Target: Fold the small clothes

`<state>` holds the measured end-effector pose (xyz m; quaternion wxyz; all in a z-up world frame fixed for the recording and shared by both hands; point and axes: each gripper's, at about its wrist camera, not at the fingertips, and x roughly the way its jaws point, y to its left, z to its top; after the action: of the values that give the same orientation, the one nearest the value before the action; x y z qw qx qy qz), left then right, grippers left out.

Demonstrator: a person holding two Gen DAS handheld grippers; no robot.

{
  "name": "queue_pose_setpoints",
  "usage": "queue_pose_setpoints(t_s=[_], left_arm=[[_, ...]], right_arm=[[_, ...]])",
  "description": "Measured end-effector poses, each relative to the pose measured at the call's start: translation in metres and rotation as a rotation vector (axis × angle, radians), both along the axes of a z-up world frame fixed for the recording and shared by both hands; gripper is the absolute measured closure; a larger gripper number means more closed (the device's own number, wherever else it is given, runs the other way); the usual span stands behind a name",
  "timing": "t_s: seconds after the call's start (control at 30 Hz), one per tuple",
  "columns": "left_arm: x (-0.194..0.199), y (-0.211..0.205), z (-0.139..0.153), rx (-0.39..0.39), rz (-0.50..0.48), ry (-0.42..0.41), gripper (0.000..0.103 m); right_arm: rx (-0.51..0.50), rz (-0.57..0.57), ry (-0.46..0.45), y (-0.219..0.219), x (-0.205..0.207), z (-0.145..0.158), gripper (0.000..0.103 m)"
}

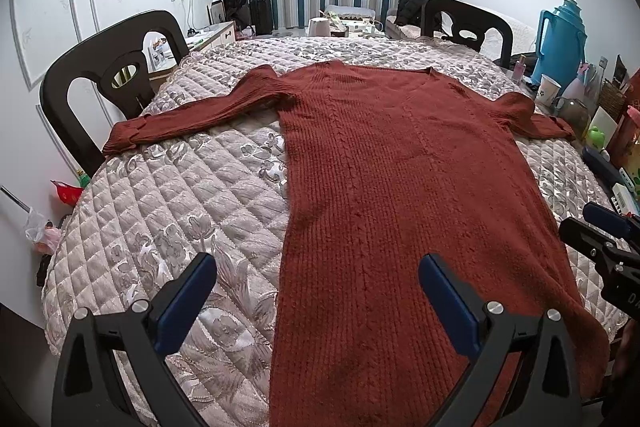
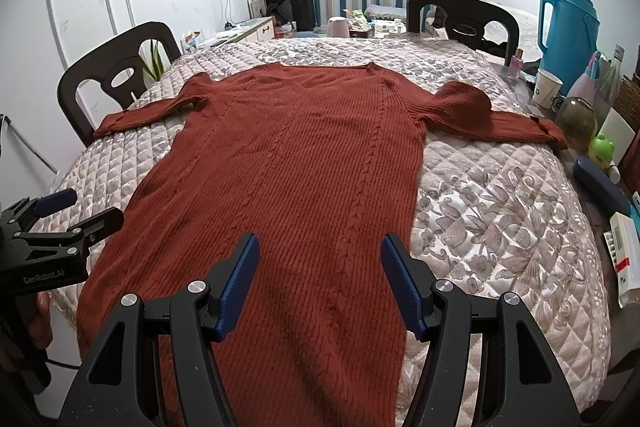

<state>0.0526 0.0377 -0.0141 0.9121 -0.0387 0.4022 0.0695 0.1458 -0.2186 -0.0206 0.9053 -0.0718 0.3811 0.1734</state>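
Both jaws stand apart, left gripper (image 1: 318,291) and right gripper (image 2: 320,279) hovering near the hem of the sweater (image 1: 400,167) lying flat on the quilt (image 1: 160,207); a shallow pinch could snag quilt with knit.

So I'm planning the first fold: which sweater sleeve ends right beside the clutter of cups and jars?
The right sleeve: its cuff reaches the glass jar. The left sleeve ends on bare quilt.
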Motion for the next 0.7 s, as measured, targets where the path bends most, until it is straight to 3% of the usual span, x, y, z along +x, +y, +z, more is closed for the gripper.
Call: queue_pose_setpoints(t_s=[0.7], left_arm=[[0.032,0.022,-0.016,-0.017,0.005,0.033,0.001]], right_arm=[[0.014,0.011,0.011,0.004,0.029,-0.005,0.040]])
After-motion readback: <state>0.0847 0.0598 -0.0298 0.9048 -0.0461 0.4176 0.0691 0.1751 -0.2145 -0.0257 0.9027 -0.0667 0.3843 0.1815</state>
